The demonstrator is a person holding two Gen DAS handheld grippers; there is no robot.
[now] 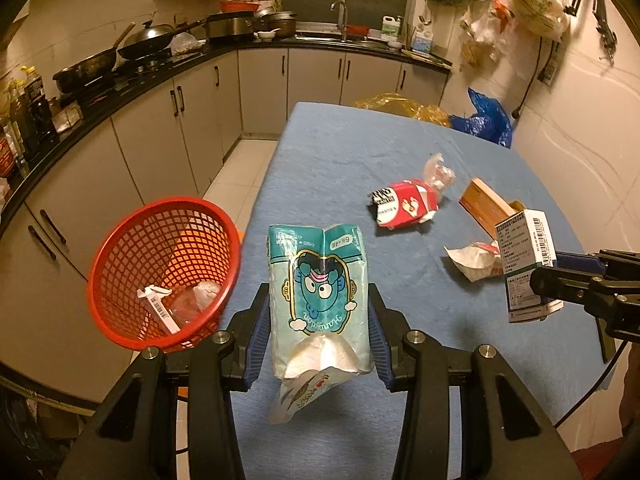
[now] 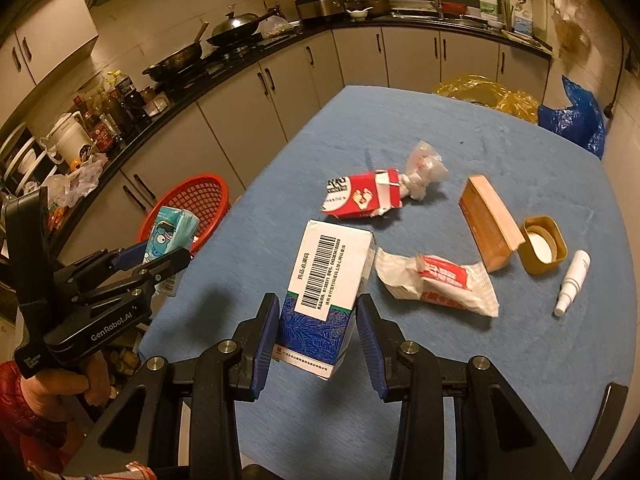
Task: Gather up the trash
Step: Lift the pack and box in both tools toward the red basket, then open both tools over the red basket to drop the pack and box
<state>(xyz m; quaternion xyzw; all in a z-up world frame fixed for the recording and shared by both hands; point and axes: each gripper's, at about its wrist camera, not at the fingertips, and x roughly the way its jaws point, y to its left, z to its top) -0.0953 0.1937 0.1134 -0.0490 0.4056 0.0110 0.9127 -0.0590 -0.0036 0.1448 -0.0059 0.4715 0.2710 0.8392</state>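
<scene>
Already some trash lies in the red basket (image 1: pixel 160 268) at the table's (image 1: pixel 340 152) left edge. Both grippers carry more: the left gripper (image 1: pixel 318 320) has its fingers clamped on a teal tissue pack (image 1: pixel 318 280), raised near the basket; the right gripper (image 2: pixel 318 328) clamps a medicine box (image 2: pixel 324 288) above the table. Left behind are a red carton (image 2: pixel 360 196), a wrapper (image 2: pixel 440 280), a brown box (image 2: pixel 486 222) and a small bottle (image 2: pixel 574 280).

Black gripper (image 2: pixel 316 344) frames, blue fingers (image 2: pixel 266 340), silver screws, "GenRobot.AI" lettering
</scene>
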